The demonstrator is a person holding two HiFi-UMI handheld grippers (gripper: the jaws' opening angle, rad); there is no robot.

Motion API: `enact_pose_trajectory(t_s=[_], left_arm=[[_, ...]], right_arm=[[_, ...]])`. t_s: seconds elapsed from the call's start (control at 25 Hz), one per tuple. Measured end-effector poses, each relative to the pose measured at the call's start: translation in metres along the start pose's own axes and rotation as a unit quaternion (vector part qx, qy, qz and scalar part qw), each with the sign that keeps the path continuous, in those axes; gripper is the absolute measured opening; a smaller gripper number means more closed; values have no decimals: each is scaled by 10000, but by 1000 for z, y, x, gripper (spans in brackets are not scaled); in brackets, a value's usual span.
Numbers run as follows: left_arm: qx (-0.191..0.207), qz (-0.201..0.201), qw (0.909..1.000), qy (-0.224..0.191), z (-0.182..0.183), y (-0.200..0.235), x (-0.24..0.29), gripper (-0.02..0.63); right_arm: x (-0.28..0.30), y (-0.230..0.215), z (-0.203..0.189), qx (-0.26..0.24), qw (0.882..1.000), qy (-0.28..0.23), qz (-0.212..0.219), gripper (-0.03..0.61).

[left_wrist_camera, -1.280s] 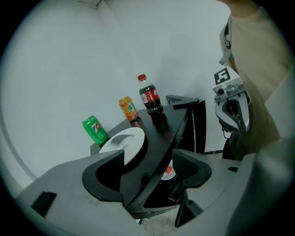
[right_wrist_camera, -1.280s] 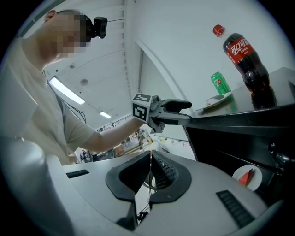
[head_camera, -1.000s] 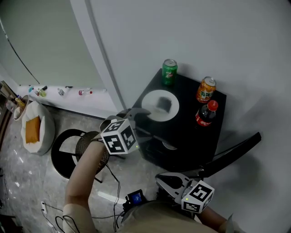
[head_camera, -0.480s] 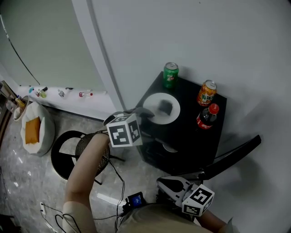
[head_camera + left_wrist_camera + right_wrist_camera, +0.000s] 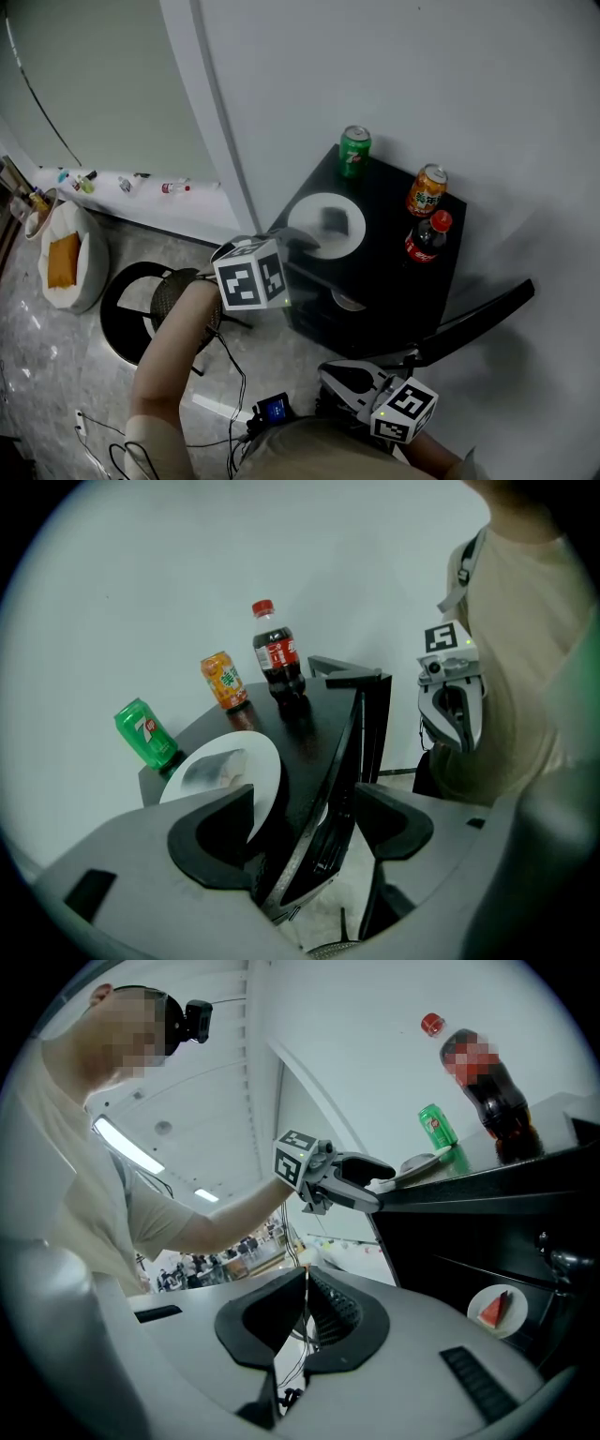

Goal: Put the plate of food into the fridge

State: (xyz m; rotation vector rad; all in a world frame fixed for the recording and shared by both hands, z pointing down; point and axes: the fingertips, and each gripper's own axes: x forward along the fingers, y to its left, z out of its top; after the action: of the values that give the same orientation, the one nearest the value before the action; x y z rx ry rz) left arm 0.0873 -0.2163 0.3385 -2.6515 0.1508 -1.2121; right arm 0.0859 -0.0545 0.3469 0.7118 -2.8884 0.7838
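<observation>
A white plate (image 5: 327,223) with a grey piece of food lies on top of the black mini fridge (image 5: 394,202). The fridge door (image 5: 478,319) stands swung open to the right. My left gripper (image 5: 298,240) is open at the plate's near-left rim. In the left gripper view its left jaw overlaps the plate (image 5: 230,771) and the fridge's top edge runs between the jaws of the gripper (image 5: 305,817). My right gripper (image 5: 349,380) is shut and empty, low in front of the fridge. The right gripper view shows the left gripper (image 5: 361,1180) at the plate (image 5: 417,1162).
A green can (image 5: 354,150), an orange can (image 5: 426,190) and a cola bottle (image 5: 425,235) stand on the fridge top behind the plate. Inside the fridge sits a small plate with a red slice (image 5: 497,1309). A black round stool (image 5: 127,305) and a white cushion (image 5: 64,262) are on the floor at left.
My left gripper has moved a little right, up to the plate's near rim. The right gripper has hardly moved and stays shut.
</observation>
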Motion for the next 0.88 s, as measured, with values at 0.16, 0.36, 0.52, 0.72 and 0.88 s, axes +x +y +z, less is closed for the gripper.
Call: enact_pose_trajectory(t_s=[0.16,0.36,0.52,0.72,0.88], left_arm=[[103,115,9999,-34,0,-5,0,336],[277,530,9980,-183,8,3,-9,336],[526,540,9966,339,-8,3,5,336],[774,741,9929,511,-13,4,7,336],[830,820,9919,506,-13,3,7,336]], right_arm=[[0,2,-2,4,10000,-8,27,21],[-2,1,-4,50,10000,1,-62,21],[-3,2,-7,42,9999,60,-151,20],[-4,8,-11,97,9996,41,-248,20],[-5,9,-13,132,9995,55,-293,20]])
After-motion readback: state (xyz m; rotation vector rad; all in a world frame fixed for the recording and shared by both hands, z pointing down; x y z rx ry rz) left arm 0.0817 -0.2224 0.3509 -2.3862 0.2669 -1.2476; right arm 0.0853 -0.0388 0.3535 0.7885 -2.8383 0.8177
